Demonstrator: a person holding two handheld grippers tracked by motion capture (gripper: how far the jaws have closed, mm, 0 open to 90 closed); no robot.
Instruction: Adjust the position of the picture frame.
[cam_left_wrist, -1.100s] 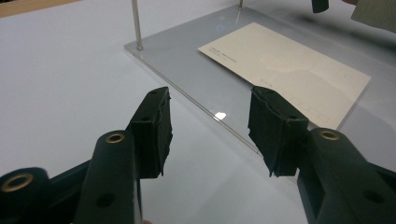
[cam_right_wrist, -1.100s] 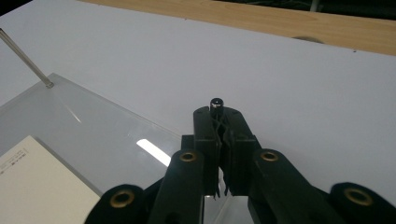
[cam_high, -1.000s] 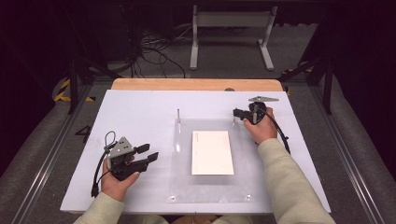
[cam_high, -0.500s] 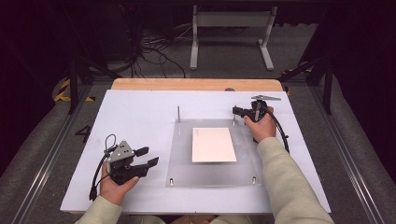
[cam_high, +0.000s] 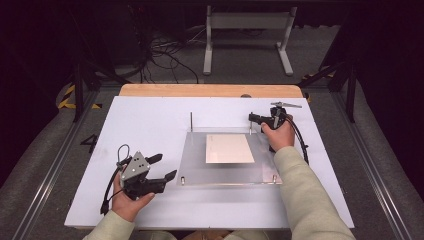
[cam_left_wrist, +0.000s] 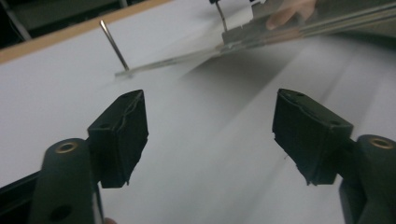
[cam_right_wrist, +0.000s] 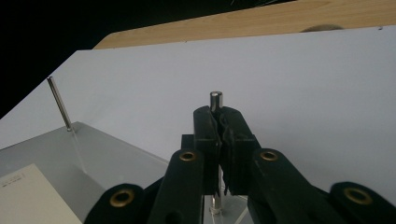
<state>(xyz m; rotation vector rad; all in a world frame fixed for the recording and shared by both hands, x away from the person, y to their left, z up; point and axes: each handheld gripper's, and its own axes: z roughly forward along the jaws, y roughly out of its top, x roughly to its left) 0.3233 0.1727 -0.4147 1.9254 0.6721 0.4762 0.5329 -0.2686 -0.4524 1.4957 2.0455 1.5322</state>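
A clear acrylic plate lies mid-table with a white card on it and thin metal pins at its corners. My right gripper is at the plate's far right corner, shut on that upright pin, whose tip shows above the jaws. The far left pin stands free. My left gripper rests near the plate's near left corner. Its jaws have just been opening and stand wide apart with nothing between them. In the left gripper view the plate's edge casts a dark shadow on the table.
The white tabletop has a wooden strip along its far edge. Behind the table a metal stand and loose cables sit on the dark floor. My right sleeve lies along the plate's right side.
My left gripper's jaws have spread wider. The plate and its card now look shorter from front to back, and the near edge sits farther from me. The right gripper has kept its grip.
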